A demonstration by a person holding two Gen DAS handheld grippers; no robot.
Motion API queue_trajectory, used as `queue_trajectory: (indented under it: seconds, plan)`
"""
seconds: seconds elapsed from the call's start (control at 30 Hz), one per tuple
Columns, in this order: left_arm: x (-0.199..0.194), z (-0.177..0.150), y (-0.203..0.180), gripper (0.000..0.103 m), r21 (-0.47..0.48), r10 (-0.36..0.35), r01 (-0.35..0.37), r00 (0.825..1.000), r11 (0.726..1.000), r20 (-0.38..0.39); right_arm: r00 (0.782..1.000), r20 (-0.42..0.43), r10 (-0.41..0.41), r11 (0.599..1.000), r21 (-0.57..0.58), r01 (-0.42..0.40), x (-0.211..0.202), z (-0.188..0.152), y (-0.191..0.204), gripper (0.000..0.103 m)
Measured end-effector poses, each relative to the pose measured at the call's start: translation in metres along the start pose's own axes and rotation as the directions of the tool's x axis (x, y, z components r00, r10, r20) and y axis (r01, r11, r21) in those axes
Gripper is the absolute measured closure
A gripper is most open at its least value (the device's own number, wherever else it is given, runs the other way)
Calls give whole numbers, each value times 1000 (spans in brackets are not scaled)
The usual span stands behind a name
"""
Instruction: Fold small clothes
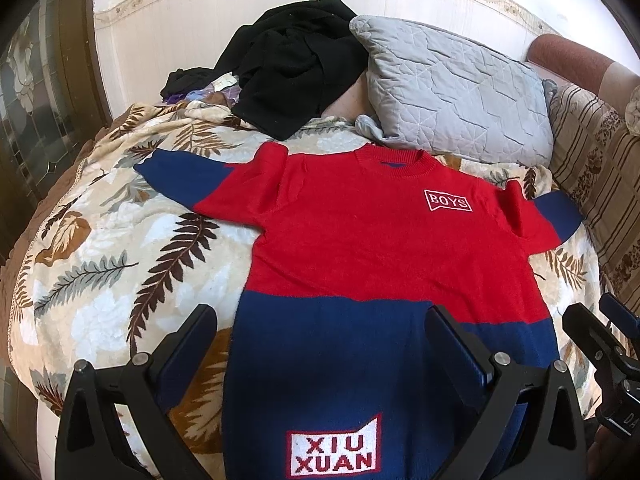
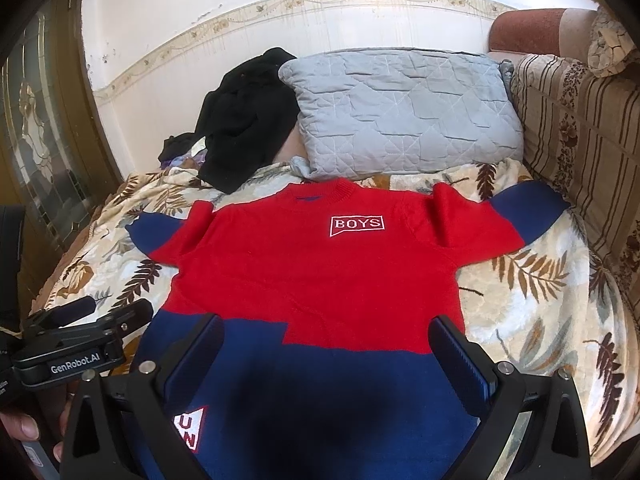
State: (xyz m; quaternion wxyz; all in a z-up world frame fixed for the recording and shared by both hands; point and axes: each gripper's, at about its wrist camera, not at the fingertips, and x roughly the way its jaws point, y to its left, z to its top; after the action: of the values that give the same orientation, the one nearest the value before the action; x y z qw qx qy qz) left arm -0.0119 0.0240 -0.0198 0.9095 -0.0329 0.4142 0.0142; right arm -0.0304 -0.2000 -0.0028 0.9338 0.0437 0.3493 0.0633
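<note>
Garment: red and navy knitted child's sweater (image 1: 360, 240) is lying flat, front up, sleeves spread, on the leaf-print fleece blanket (image 1: 120, 240), just in front of the grey quilted pillow (image 1: 452, 92)
Handling: judged light, soft, limp; likely taking hold best at hem corners
Left gripper (image 1: 320, 344): fingers are standing spread, holding nothing, over the sweater's navy hem
Right gripper (image 2: 326, 348): likewise spread, hovering beside it

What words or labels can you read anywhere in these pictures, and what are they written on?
"BOYS": white boxed patch on the chest of the red and blue sweater.
"XIU XUAN": red letters on a white patch near the sweater's hem.
"GenRobot.AI": white print on the left claw, seen from the right wrist.
"DA": cut-off letters on the right claw; the rest is out of frame.
</note>
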Motion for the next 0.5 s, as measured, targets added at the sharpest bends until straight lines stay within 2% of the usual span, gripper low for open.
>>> queue_trajectory:
  seconds: [0.27, 0.5]
  plan:
    - [5, 2, -4, 0, 6, 3, -3, 1000, 1000, -6, 1000, -22, 10, 1000, 6, -10, 8, 2, -1, 0]
    - [10, 4, -2, 0, 2, 5, -5, 1000, 1000, -13, 998, -54, -16, 1000, -6, 15, 12, 3, 0, 0]
